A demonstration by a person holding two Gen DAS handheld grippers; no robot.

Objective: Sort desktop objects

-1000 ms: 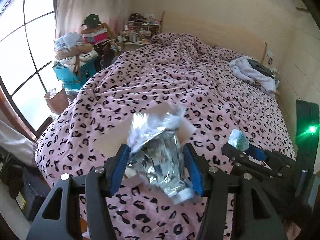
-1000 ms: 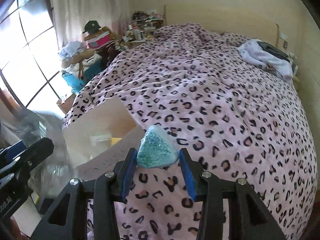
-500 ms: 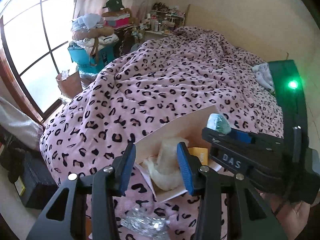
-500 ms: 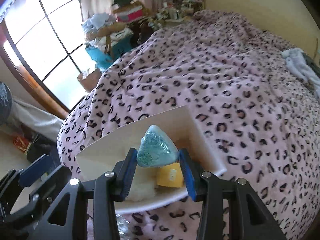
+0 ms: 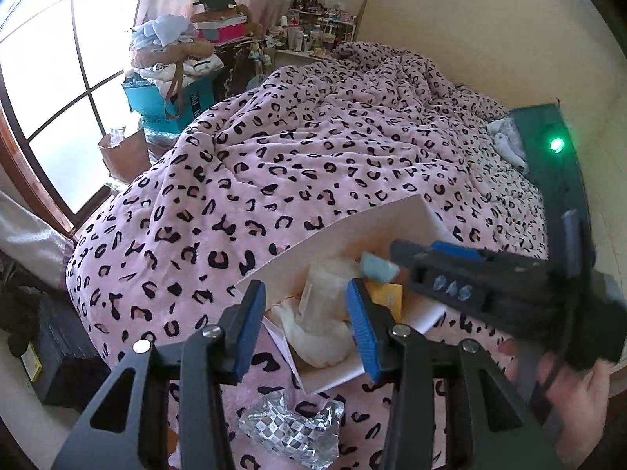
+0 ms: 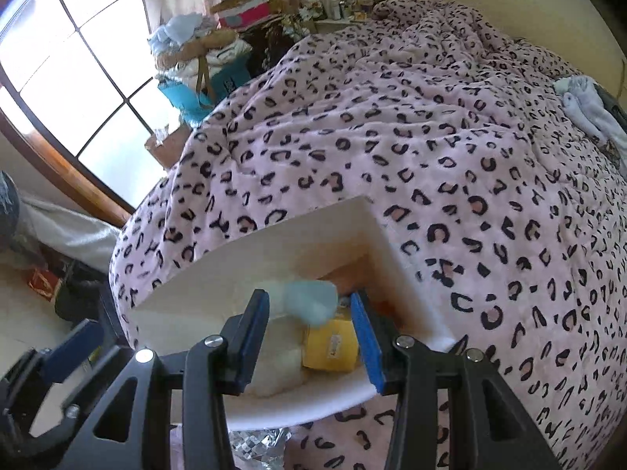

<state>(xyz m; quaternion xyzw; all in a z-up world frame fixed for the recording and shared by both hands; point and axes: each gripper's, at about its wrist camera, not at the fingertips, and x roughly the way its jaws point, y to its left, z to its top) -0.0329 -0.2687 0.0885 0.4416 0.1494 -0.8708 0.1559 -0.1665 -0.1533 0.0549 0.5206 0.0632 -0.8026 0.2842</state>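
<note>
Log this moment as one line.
left gripper: open, empty | right gripper: open | pale blue packet: blurred over white foam box

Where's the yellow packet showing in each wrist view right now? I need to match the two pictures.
Left wrist view: the yellow packet is right of centre, inside the white box, mostly hidden behind the left gripper's right jaw, below the teal bag.
Right wrist view: the packet sits low at centre, between the right gripper's jaws, under the blurred teal bag.
Shared landmark: the white box on the leopard-print blanket.
</note>
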